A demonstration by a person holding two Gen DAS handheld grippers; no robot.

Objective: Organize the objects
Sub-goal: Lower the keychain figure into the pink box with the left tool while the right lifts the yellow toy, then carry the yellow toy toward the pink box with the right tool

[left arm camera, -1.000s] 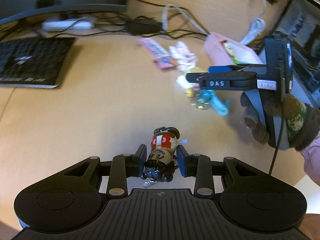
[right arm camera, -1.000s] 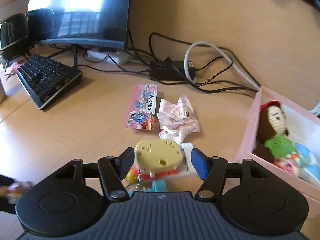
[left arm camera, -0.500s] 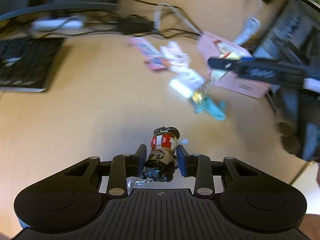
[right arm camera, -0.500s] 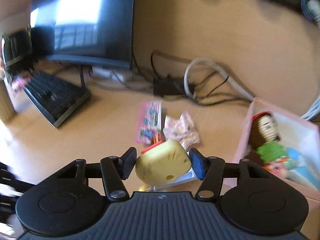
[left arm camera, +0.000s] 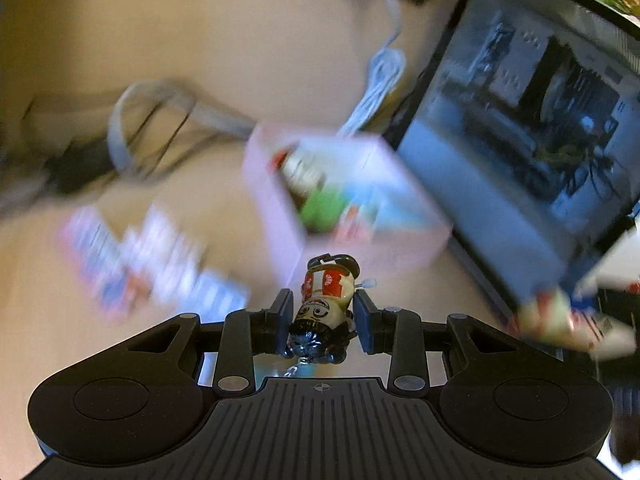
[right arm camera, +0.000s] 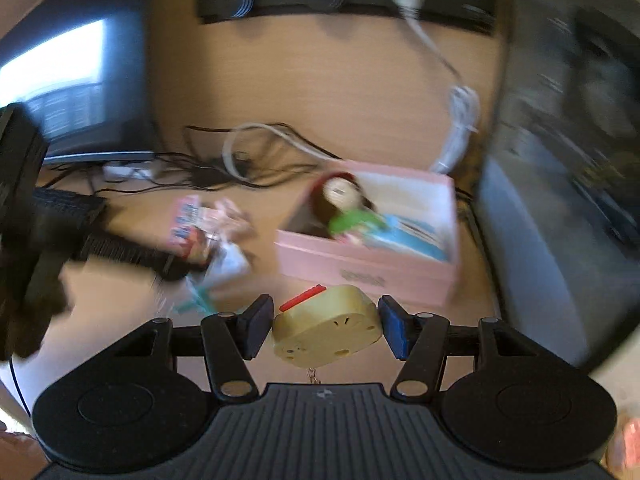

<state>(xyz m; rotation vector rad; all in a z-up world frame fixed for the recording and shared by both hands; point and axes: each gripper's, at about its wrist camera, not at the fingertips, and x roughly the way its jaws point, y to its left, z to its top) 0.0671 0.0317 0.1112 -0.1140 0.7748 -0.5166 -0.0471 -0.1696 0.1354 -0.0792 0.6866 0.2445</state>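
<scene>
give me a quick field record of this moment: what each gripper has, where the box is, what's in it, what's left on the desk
left gripper: jaws shut on the small figurine
right gripper: jaws have just been closing, shut on the yellow toy
pink box: on the desk, open top, just beyond both grippers
in box: crocheted doll with green top, blue item beside it
left on desk: pink snack packet, crumpled wrapper
image quality: heavy motion blur
</scene>
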